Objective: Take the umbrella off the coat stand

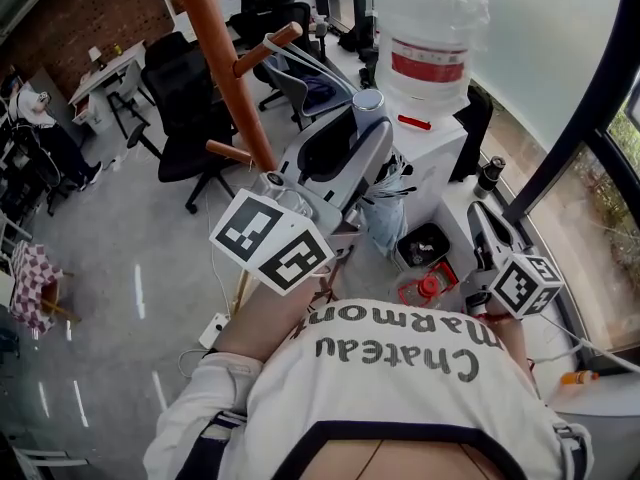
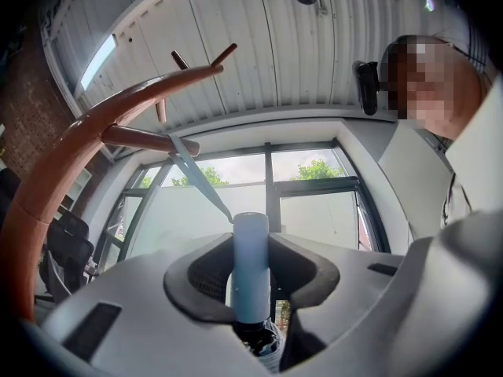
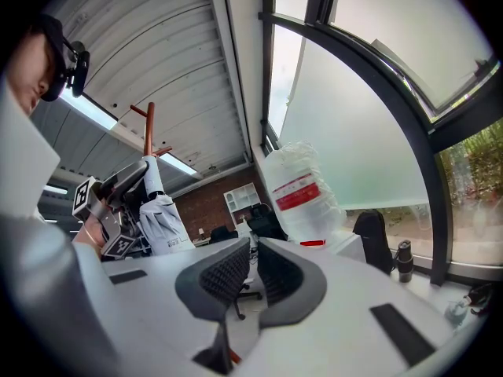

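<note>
Umbrella handle (image 2: 251, 242), a pale blue-grey cylinder, stands upright between the jaws of the left gripper (image 2: 251, 251). The ribbed pads press on it from both sides. I judge that this firm grasp is there so the handle cannot slip when it is lifted. The folded umbrella (image 1: 386, 213), of white and blue cloth, hangs below the handle, just beside the wooden coat stand (image 1: 214, 58), and rests on nothing.

From the top of the handle a thin grey strap (image 2: 201, 181) runs straight up to a short peg (image 2: 151, 140) of the stand. So the umbrella is not yet free: the loop seems to lie over this peg. The gripper tilts upward, probably to slide the loop off the end of the peg.

The right gripper (image 3: 250, 267) is low at the person's side, well apart from the stand. Its jaws are almost together, with only a thin slit between them and nothing in it, so it looks idle.

For writing, the person's white shirt (image 1: 400, 363) carries dark letters, upside down in the head view. They read "Chateau" and below it "Marmon", with the end hidden. The big water bottle (image 1: 428, 43) on the white dispenser (image 1: 435, 148) has a red label, but its print is too small to read. The small dark print on the umbrella cloth is also unreadable. The marker cubes (image 1: 272, 240) show only black-and-white square patterns.
</note>
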`<action>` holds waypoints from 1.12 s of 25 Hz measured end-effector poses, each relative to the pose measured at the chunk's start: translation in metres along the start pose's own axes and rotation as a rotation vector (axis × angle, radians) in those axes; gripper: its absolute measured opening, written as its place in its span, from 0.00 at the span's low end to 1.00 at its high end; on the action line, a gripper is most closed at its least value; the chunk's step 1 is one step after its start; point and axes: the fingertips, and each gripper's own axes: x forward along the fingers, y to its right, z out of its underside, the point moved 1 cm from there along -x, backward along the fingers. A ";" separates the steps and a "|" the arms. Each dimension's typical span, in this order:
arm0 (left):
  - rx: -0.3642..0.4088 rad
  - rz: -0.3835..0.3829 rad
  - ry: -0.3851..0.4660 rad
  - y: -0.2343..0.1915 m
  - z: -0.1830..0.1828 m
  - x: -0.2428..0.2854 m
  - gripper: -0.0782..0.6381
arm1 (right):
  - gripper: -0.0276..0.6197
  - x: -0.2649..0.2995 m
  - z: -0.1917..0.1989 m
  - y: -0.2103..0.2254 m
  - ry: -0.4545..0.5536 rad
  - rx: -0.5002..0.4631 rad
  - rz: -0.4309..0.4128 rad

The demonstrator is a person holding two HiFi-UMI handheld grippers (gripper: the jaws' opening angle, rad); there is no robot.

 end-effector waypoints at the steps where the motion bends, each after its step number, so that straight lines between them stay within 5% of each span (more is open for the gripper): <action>1: 0.002 0.003 0.002 0.002 0.000 0.000 0.31 | 0.12 -0.001 0.000 0.000 -0.001 -0.001 -0.001; 28: -0.021 0.005 0.022 0.018 -0.007 0.005 0.31 | 0.12 -0.023 -0.003 0.002 0.009 0.009 -0.004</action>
